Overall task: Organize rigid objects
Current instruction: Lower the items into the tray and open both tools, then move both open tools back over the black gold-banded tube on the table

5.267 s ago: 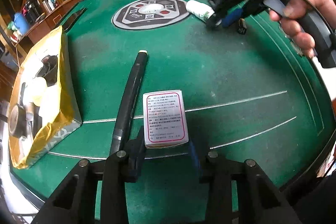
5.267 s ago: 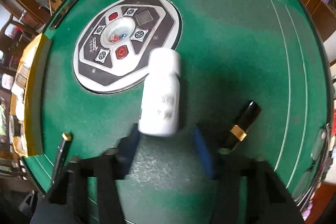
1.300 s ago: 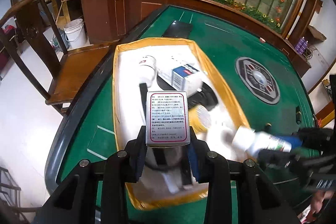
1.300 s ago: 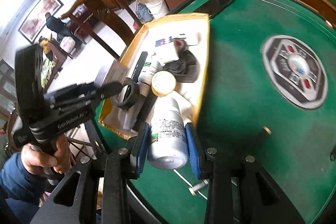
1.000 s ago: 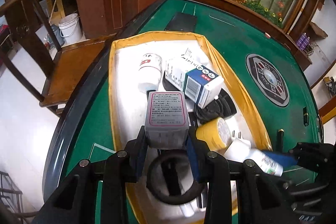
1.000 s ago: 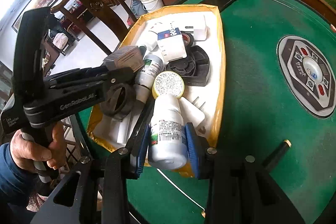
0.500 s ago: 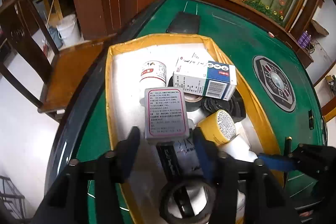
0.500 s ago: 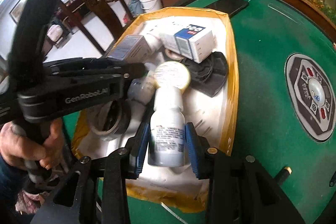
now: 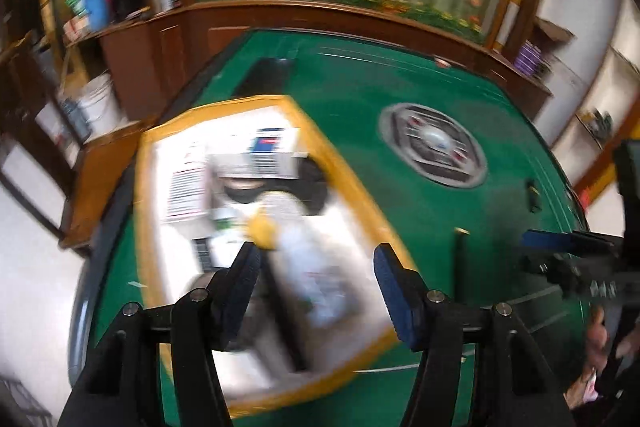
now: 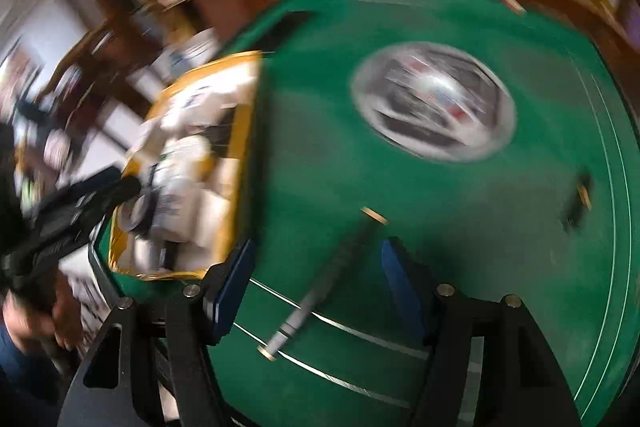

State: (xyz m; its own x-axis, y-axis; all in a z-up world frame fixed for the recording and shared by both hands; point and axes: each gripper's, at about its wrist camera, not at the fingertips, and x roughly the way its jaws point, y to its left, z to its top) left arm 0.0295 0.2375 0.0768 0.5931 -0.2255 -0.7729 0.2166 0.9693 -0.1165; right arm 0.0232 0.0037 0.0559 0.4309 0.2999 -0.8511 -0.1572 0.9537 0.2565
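Both views are motion-blurred. My left gripper point(image 9: 318, 281) is open and empty above the near end of the yellow-rimmed tray point(image 9: 352, 183), which holds the white bottle point(image 9: 316, 263), a boxed item point(image 9: 272, 153), yellow tape point(image 9: 264, 229) and other blurred things. My right gripper point(image 10: 316, 277) is open and empty over the green table, with a black pen point(image 10: 332, 275) lying on the felt between its fingers. The tray point(image 10: 244, 131) lies to its left. A small black tube point(image 10: 580, 197) lies at the right. The pen also shows in the left wrist view point(image 9: 460, 259).
A round dice console point(image 9: 434, 147) sits in the middle of the green table point(image 9: 360, 75), also in the right wrist view point(image 10: 434, 107). A dark flat panel point(image 9: 268, 71) lies beyond the tray. A wooden chair point(image 9: 92, 171) and wooden cabinets stand at the left.
Both grippers have opened and let go: the pink-bordered box and the white bottle are now in the tray. Both grippers have swung right, the right one now over the pen.
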